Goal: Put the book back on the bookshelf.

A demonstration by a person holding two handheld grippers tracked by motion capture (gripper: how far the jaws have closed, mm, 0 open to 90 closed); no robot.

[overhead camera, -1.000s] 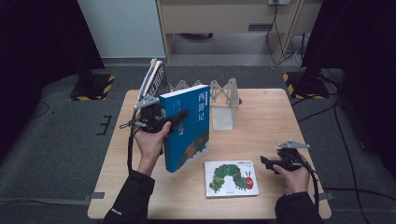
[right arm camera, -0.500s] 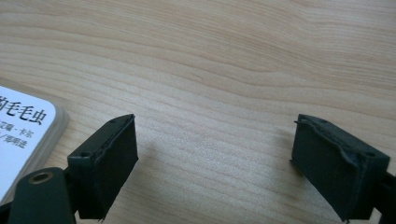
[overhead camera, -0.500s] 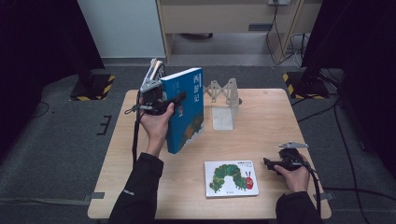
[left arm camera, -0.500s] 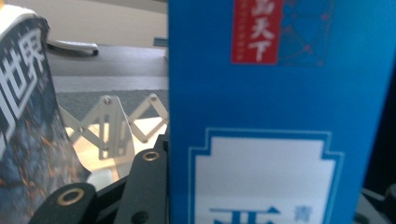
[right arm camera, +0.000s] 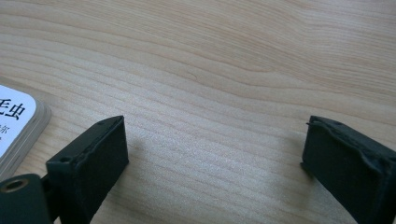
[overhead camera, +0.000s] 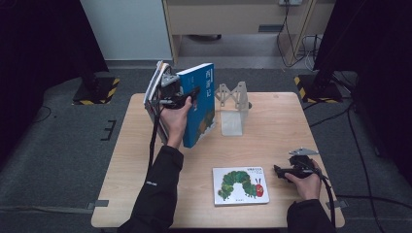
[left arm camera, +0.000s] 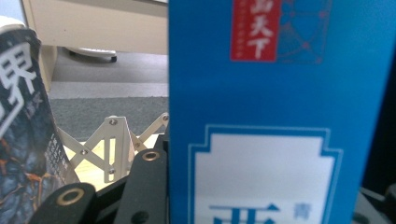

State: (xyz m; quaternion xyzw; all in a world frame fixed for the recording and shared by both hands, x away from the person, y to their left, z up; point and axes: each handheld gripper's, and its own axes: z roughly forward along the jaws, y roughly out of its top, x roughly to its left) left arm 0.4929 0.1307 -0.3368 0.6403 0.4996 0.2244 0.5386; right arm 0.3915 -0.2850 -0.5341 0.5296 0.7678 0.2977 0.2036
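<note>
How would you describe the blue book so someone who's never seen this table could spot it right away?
Start at the wooden table and look to its far left side, where the left tongs hold the blue book upright. It is the tall bright blue one with a red label, unlike the caterpillar picture book lying flat near the front edge.

In the left gripper view the blue book (left arm camera: 275, 112) runs off the top and bottom edges, so its title is cut, and it hides the right jaw and most of the white stand (left arm camera: 109, 144). The dark book (left arm camera: 23, 130) at the left is cropped and blurred. In the high view the blue book covers part of the grey books (overhead camera: 154, 90). In the right gripper view the caterpillar book (right arm camera: 16, 126) shows a corner, its print unreadable.
</note>
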